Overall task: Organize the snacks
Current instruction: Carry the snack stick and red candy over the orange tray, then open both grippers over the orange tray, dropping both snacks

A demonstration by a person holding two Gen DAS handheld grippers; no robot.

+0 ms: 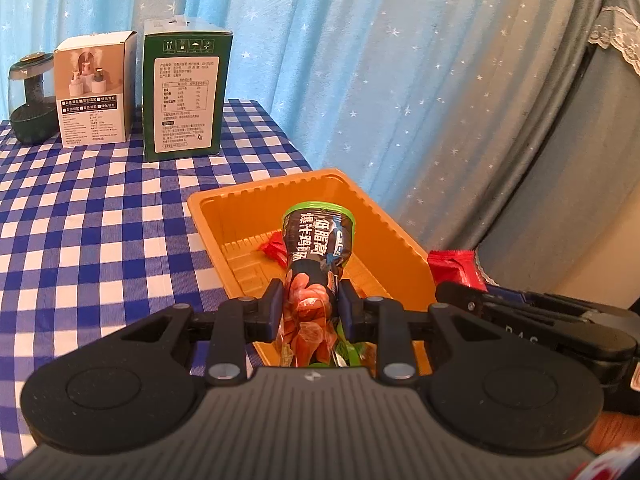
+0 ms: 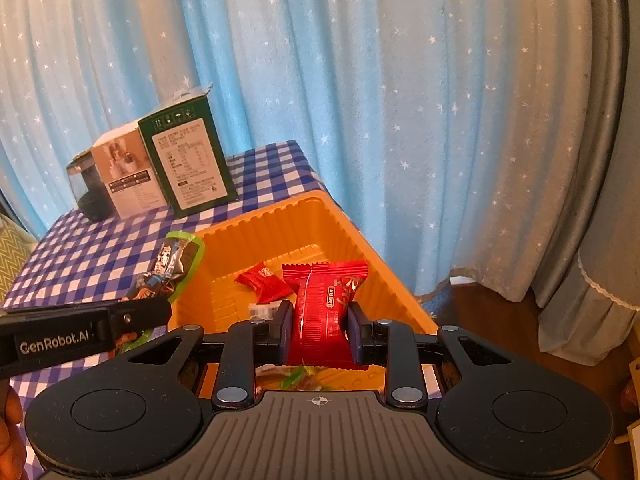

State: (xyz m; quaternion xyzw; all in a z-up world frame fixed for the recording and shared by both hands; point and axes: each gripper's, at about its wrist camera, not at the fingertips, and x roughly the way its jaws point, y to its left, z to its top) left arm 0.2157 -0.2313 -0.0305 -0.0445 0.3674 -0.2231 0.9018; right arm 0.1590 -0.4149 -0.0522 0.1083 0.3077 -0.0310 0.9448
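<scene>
An orange plastic tray [image 1: 400, 240] [image 2: 376, 248] sits at the right edge of the blue checked table. My left gripper [image 1: 309, 300] is shut on a dark snack packet with a green top [image 1: 318, 240], held over the tray's near end. The same packet [image 2: 172, 264] shows at the left in the right wrist view, beside the left gripper's black finger [image 2: 136, 316]. My right gripper [image 2: 318, 320] is shut on a red snack packet [image 2: 324, 304], also above the tray. A small red wrapped candy [image 2: 264, 282] [image 1: 274, 250] lies on the tray floor.
A green carton [image 1: 184, 92] [image 2: 188, 160], a beige product box [image 1: 94, 92] and a dark glass jar [image 1: 30, 100] stand at the table's back. A blue star-print curtain [image 2: 400, 120] hangs behind. More wrappers [image 2: 300, 376] lie at the tray's near end.
</scene>
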